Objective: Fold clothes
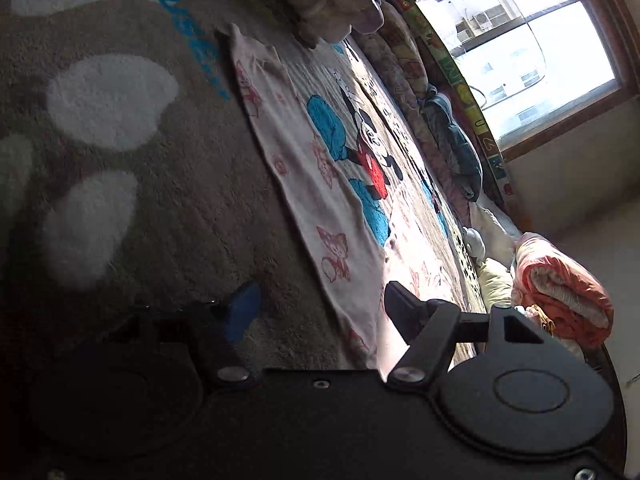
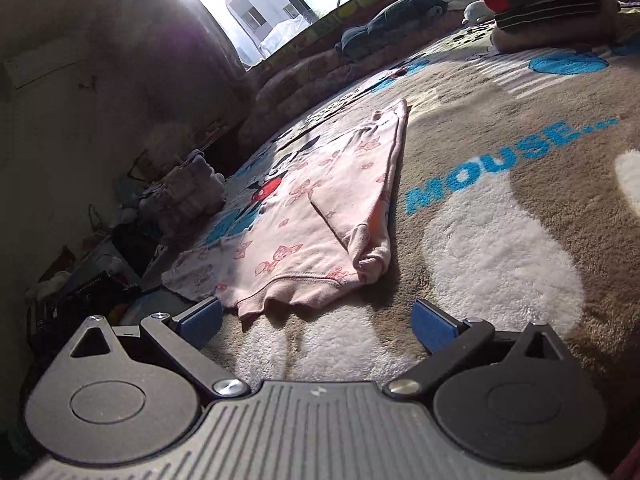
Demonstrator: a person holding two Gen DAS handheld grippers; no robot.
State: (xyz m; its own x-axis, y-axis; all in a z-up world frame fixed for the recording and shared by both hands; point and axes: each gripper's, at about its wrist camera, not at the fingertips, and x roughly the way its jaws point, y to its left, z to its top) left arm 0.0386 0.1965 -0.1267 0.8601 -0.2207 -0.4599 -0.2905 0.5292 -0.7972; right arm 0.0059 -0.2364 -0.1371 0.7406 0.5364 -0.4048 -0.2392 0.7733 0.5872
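- On the fuzzy blanket [image 2: 500, 240], the pink shirt [image 2: 316, 216] lies flat, maybe half folded.
- The right hand-held gripper [image 2: 316, 320] waits wide apart near its hem.
- The left hand-held gripper [image 1: 316, 312] gapes too, empty.

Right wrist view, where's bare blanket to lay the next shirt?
Free: the brown-and-white fleece blanket right of the pink printed garment, around the blue MOUSE lettering. Crowded: the folded clothes stack beyond it, and clutter past the blanket's left edge.
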